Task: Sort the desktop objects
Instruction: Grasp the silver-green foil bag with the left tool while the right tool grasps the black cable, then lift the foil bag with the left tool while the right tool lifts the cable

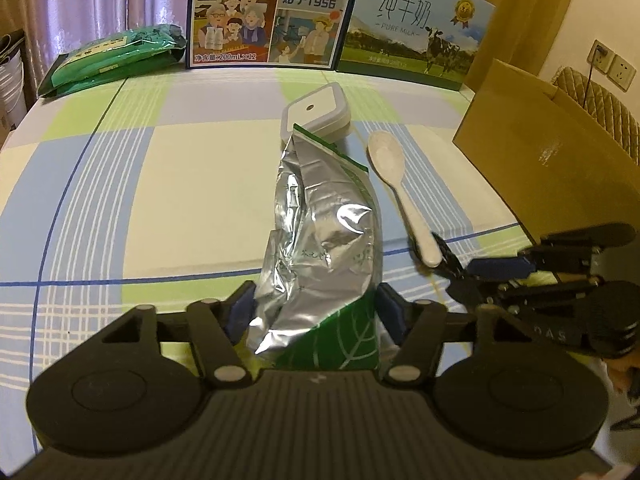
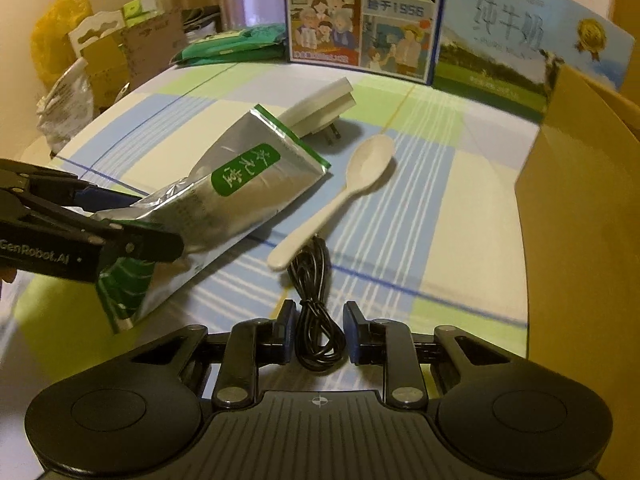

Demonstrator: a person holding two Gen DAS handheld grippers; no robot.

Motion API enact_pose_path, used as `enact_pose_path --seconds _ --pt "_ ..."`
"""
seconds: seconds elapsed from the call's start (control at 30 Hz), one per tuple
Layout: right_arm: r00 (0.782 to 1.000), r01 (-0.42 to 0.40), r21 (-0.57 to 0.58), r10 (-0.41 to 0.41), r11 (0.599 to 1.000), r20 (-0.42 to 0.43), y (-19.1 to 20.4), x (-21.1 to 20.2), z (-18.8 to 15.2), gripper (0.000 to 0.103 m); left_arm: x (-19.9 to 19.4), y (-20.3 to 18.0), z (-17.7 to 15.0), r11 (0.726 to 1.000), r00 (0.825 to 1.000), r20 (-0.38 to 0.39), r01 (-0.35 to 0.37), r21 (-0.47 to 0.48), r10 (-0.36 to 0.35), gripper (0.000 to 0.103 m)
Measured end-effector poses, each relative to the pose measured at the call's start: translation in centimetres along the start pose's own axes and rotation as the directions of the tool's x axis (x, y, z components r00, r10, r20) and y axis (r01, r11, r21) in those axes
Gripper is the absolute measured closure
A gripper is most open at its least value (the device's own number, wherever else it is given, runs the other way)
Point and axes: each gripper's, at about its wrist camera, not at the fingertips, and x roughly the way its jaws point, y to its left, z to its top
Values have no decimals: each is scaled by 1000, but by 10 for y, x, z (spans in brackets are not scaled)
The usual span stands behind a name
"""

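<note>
Lying lengthwise — foil pouch [image 1: 320,240], sealed end toward milk cartons [image 1: 340,16].

Spoon [image 1: 394,192] right of pouch [image 1: 324,232]; charger [image 1: 316,114] behind.

Colours on the worktop [image 1: 160,184]
Plaid cloth in pale blue, green, cream; foil pouch [image 1: 320,240] silver with green leaf print (green label too); spoon [image 1: 390,168] off-white; cable [image 2: 314,300] black.

Charger [image 1: 316,114]: lower part is hidden behind the foil pouch [image 1: 320,240].
Black cable [image 2: 314,304]: far end is under the spoon handle [image 2: 304,236].
Cardboard box [image 2: 580,216]: cut by right edge.
Pouch small print: too blurred to read.
</note>
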Motion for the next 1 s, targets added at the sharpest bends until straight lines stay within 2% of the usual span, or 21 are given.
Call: enact_pose_path --seconds 0.17,0.33,0.53,0.6,0.67,0.73,0.8,1.0 --pt "999 -21 64 23 998 -22 11 -22 -21 81 -17 -13 -12 1000 1000 -16 -7 -17 7 58" --pt "999 -27 167 33 986 -30 16 -54 -52 82 -41 -37 -35 1000 999 -37 -12 10 12 61" --pt "1000 -13 197 17 980 -21 30 -89 -86 81 -77 -60 -72 1000 999 -39 11 5 -11 61" --pt "1000 -4 175 6 984 -10 35 -96 -94 81 -85 -63 -82 1000 999 -41 12 -6 -12 58" --pt "1000 12 151 -13 988 3 39 -100 -99 81 -89 -62 -88 1000 999 -37 12 -17 -12 50" --pt "999 26 121 -28 992 17 41 -101 -101 76 -92 -59 -92 1000 999 -37 4 -29 -5 45" --pt "999 36 95 -39 995 30 41 -101 -101 65 -94 -54 -92 999 1000 -23 1 -50 -2 41" --pt "998 41 42 -43 998 36 44 -92 -103 64 -90 -47 -83 996 1000 5 10 -89 -9 32"
